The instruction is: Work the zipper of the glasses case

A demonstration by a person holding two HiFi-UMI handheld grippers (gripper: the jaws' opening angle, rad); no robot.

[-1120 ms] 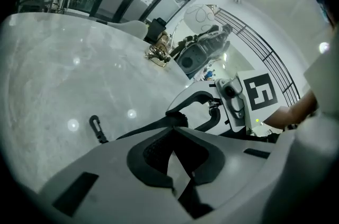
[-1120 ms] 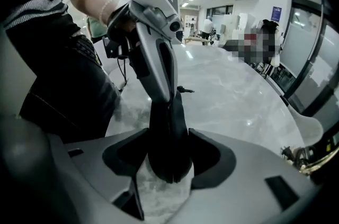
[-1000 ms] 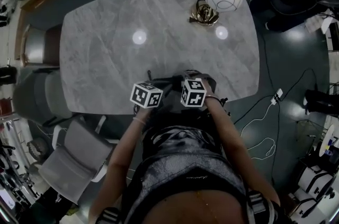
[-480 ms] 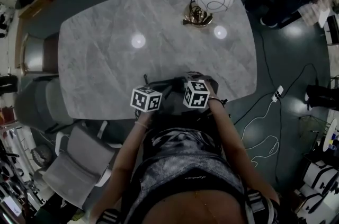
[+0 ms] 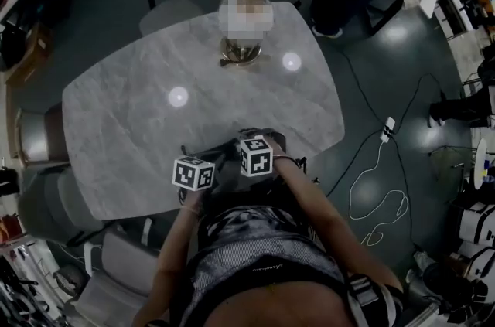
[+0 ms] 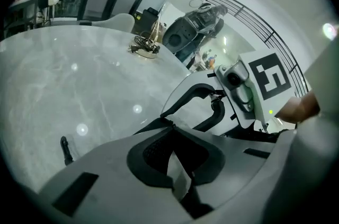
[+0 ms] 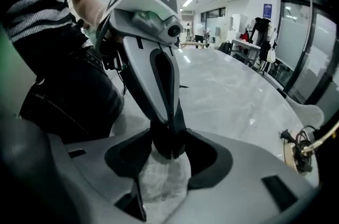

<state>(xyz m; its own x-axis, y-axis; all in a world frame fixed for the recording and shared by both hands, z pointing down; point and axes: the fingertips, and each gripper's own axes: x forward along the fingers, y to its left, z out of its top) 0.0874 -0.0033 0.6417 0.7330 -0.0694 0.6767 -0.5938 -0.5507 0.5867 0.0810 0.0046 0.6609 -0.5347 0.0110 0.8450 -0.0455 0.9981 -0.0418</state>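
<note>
At the table's (image 5: 139,132) near edge, left gripper (image 6: 170,130) jaws pressed together, right gripper (image 7: 169,157) jaws closing around their tips; zipper hidden, progress undeterminable.

Dim head view w/ fisheye edges

Striped grey top (image 5: 267,248); black-and-white marker cubes (image 5: 255,156)

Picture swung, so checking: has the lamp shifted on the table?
No. The lamp still stands near the far edge of the table, as before; only the view turned.
</note>
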